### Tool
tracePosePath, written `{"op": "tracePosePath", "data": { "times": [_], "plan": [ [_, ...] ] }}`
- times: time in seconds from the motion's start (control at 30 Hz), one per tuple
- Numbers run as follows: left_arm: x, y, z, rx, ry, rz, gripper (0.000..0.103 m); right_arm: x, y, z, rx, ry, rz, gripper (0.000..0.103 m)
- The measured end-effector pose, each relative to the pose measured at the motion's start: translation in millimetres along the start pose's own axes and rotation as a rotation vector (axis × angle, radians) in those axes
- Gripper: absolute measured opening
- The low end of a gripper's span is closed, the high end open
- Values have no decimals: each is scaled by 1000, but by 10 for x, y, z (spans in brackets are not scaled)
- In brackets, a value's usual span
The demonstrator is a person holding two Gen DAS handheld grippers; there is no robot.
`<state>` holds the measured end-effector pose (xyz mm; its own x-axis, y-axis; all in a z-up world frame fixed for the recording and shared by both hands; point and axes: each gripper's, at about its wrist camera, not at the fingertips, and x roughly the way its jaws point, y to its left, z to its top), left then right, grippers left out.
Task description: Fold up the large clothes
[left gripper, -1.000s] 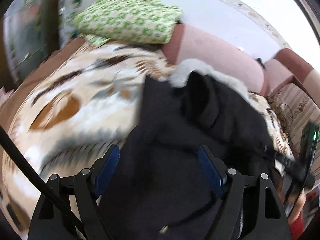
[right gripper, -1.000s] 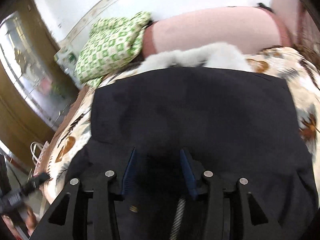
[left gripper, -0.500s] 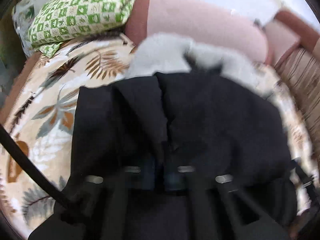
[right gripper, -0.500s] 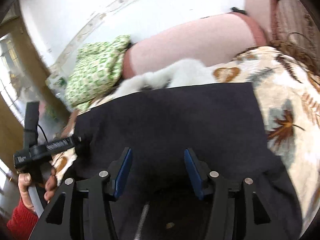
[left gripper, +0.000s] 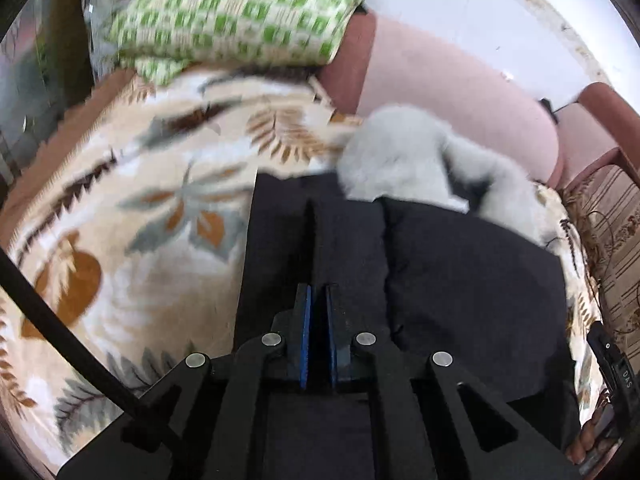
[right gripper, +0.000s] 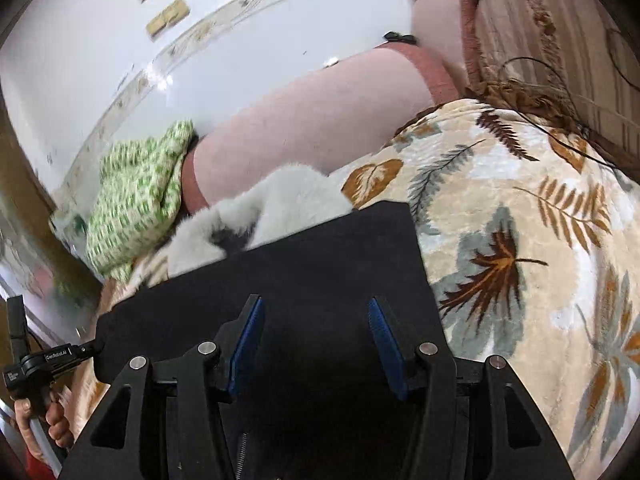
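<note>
A black coat (left gripper: 460, 280) with a white fur collar (left gripper: 400, 160) lies on a leaf-patterned blanket (left gripper: 140, 220). My left gripper (left gripper: 317, 300) is shut on a raised fold of the coat near its left edge. In the right wrist view the coat (right gripper: 320, 264) lies flat with the fur collar (right gripper: 280, 200) at its far side. My right gripper (right gripper: 316, 320) is open, its blue pads above the coat's near part, holding nothing. The left gripper's body (right gripper: 48, 360) and the hand holding it show at the far left.
A green-and-white checked pillow (left gripper: 240, 20) lies at the back left against a pink sofa backrest (left gripper: 460, 92). A striped cushion with fringe (right gripper: 540, 40) is at the right. The blanket (right gripper: 520, 240) is bare to the coat's right. A white wall rises behind.
My left gripper closed on a fold at the coat's left edge. My right gripper opened wider and swung right, so more bare blanket shows.
</note>
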<state>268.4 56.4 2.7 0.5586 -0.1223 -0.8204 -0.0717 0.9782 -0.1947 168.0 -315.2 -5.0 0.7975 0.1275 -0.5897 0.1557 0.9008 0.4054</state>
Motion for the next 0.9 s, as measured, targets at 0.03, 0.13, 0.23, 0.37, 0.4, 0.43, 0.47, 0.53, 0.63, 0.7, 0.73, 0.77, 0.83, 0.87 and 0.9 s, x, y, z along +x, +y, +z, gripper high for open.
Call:
{"op": "tracePosePath", "data": {
  "times": [0.03,0.13,0.23,0.37,0.4,0.43,0.47,0.53,0.63,0.7,0.73,0.77,0.83,0.87,0.9],
  "plan": [
    [70,6,-34,-2,14,7,8,69,33,-16,-17,15,-12,58],
    [239,-41,-126,9,31,51,9,318,54,-112,-27,88,-32,58],
    [320,-119,-162,38,28,95,10,515,-5,-178,-9,140,-56,58],
    [424,-169,-185,62,23,158,21,670,24,-234,-58,182,-111,60],
    [440,-164,-185,59,15,184,37,692,43,-243,-75,187,-123,61],
    [440,-146,-182,51,3,230,49,711,55,-255,-91,192,-135,63],
    [412,-109,-189,31,-18,295,71,730,60,-268,-105,194,-144,64],
    [317,-37,-198,1,-37,295,76,748,53,-273,-117,194,-148,69],
    [75,41,-257,2,-29,244,76,711,41,-255,-107,180,-135,72],
    [-155,58,-336,22,-63,227,76,642,42,-235,-95,158,-127,72],
    [-249,67,-375,35,-69,237,76,587,39,-223,-87,144,-120,72],
    [-354,83,-434,56,-74,262,76,542,41,-213,-80,135,-114,72],
    [-484,102,-535,91,-83,296,76,440,49,-204,-64,115,-95,72],
    [-543,117,-588,108,-88,316,76,387,59,-207,-59,106,-87,72],
    [-603,132,-650,126,-94,339,76,340,71,-212,-58,98,-82,72]
  ]
}}
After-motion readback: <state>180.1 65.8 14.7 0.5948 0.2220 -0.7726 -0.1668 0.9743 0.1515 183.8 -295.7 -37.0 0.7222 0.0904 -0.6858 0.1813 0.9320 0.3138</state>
